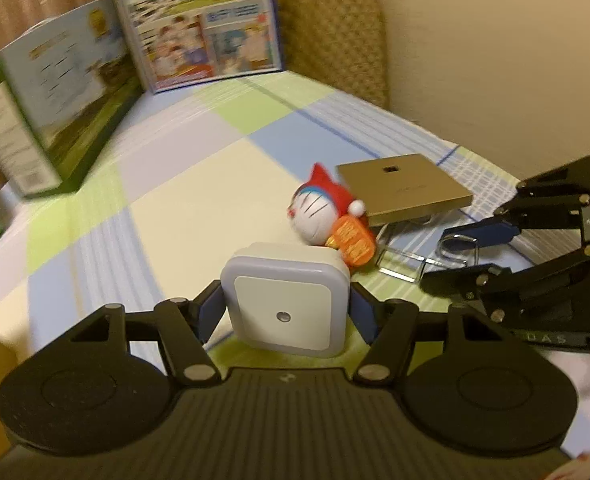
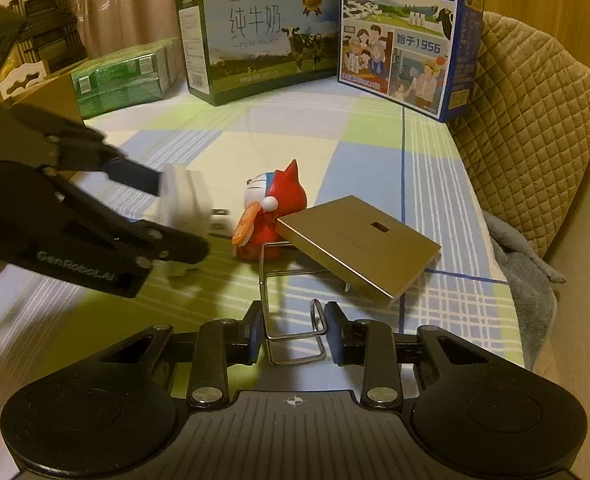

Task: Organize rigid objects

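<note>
Left hand-held gripper [image 1: 285,318]: clamped on the white night-light plug [image 1: 285,300], lifted just near of the toy figure [image 1: 327,216]. Right hand-held gripper [image 2: 293,334]: closed on the near loop of the wire stand [image 2: 291,304], far end still under the tilted gold box [image 2: 359,240] on the checked bench [image 2: 175,140]. Step in hand, by the look of it: pick-up of both pieces. Next: draw the wire out gently, or the box slides.

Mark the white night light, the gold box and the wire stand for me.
white night light [image 1: 285,300]: left wrist view, front face.
gold box [image 2: 365,242]: right wrist view, top face.
wire stand [image 2: 295,336]: right wrist view, near wire loop.
</note>
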